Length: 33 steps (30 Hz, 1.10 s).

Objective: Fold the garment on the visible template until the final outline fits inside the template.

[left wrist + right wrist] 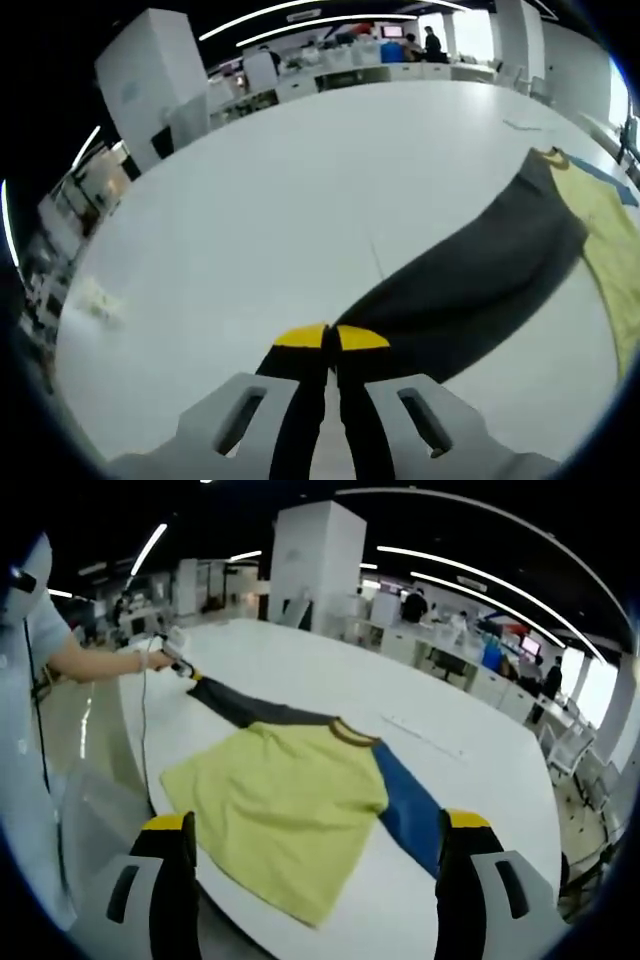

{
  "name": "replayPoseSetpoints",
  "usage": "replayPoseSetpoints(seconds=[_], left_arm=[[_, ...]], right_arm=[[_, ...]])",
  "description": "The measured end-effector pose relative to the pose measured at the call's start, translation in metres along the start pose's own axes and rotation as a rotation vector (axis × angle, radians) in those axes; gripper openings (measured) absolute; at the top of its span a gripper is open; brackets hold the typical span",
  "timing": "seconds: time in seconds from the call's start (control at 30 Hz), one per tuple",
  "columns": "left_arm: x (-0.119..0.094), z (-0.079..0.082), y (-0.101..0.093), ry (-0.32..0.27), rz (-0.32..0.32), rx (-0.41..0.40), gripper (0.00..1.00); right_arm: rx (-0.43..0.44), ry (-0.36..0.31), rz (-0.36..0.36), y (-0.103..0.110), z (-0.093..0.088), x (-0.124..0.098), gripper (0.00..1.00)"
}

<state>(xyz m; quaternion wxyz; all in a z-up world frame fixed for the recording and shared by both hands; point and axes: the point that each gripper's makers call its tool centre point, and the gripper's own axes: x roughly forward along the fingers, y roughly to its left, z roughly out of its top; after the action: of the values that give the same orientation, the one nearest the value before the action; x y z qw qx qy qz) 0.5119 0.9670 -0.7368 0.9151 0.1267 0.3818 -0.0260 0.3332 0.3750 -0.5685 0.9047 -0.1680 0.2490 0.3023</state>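
Left gripper is pinched tight on the dark sleeve. Right gripper is wide open, holding nothing, over the yellow shirt lying flat on the white table.

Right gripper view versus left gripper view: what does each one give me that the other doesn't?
Right gripper view: the shirt's yellow body spread flat, its blue sleeve, and the open right gripper. Left gripper view: the left gripper shut on the dark sleeve, seen close. Shared: that dark sleeve, the white table, the office beyond.
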Motion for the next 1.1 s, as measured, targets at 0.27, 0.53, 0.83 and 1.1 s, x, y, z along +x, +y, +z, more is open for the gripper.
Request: replayPoseSetpoints(seconds=[0.27, 0.53, 0.83, 1.1], left_arm=[[0.007, 0.002, 0.002, 0.005, 0.005, 0.011, 0.00], [0.013, 0.003, 0.005, 0.013, 0.010, 0.019, 0.00], [0.018, -0.004, 0.005, 0.027, 0.021, 0.014, 0.00], [0.012, -0.008, 0.012, 0.035, 0.054, 0.021, 0.20]], right_arm=[[0.001, -0.001, 0.005, 0.000, 0.004, 0.004, 1.00], [0.001, 0.005, 0.015, -0.001, 0.005, 0.009, 1.00], [0.002, 0.006, 0.014, -0.002, 0.004, 0.010, 1.00], [0.005, -0.003, 0.017, -0.001, 0.005, 0.011, 1.00]])
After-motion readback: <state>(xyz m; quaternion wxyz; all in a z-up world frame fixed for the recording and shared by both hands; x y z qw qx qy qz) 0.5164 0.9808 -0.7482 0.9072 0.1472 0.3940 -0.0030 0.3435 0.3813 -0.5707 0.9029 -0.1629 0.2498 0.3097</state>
